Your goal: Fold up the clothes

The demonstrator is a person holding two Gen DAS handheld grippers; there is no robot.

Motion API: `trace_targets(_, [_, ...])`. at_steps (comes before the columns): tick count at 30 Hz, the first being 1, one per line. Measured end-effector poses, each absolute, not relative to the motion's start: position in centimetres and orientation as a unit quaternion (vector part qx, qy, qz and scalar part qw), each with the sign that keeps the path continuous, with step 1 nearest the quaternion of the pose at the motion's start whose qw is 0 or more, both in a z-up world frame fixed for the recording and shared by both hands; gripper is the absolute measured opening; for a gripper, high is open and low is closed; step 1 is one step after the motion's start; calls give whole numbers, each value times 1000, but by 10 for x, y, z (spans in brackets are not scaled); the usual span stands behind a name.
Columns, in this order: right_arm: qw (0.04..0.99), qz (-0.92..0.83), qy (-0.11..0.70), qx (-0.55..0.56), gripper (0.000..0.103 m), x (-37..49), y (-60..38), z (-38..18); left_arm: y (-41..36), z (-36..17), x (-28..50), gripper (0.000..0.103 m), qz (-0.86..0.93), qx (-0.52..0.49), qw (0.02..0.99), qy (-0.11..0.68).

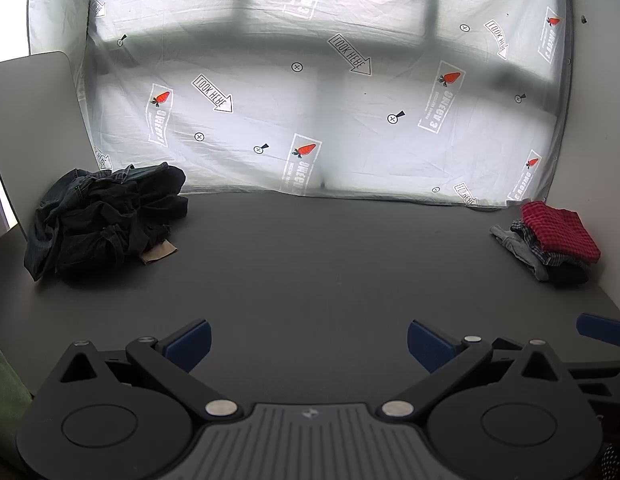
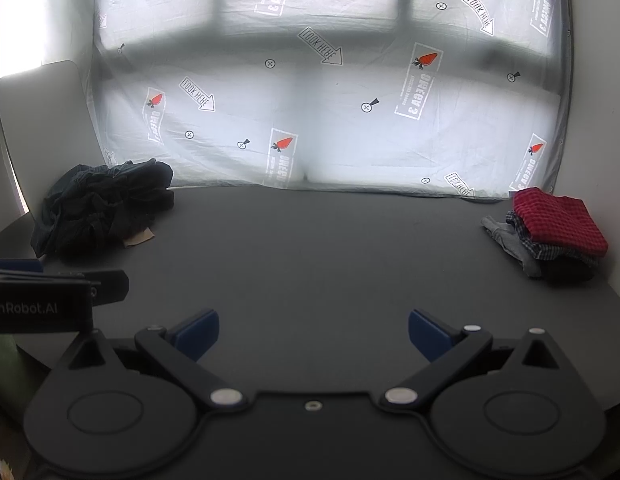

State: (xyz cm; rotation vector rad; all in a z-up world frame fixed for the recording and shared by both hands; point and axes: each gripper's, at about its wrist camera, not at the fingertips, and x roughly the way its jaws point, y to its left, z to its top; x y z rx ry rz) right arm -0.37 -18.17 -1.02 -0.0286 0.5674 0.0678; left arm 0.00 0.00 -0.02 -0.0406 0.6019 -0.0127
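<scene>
Showing "enRobot.AI" label (image 2: 25,308): right view only

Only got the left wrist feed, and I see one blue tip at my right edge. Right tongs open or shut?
Observer: Open. In the right wrist view the right tongs stand wide, with only the bare dark grey tabletop between the blue pads.
Operator: Anything of my tool visible from there?
Observer: Yes. The left tongs show side-on at that view's left edge, with white lettering on the black housing.
</scene>
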Motion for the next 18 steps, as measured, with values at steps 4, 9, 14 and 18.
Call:
trace_targets(4, [960,34,279,-14,102,-4,-180,-10,0,-2,0,103,-7,-20,955,296])
trace_targets(9, [960,34,279,-13,102,-5,-185,-9,-1,-1,-1,103,-8,-20,955,295])
trace_targets(14, [960,33,279,-14,102,-7,-184,-5,4,4,-3,103,-8,-20,955,295])
trace_targets(18, [960,33,277,-15,102,-8,-182,-4,5,6,1,103,-9,-20,955,294])
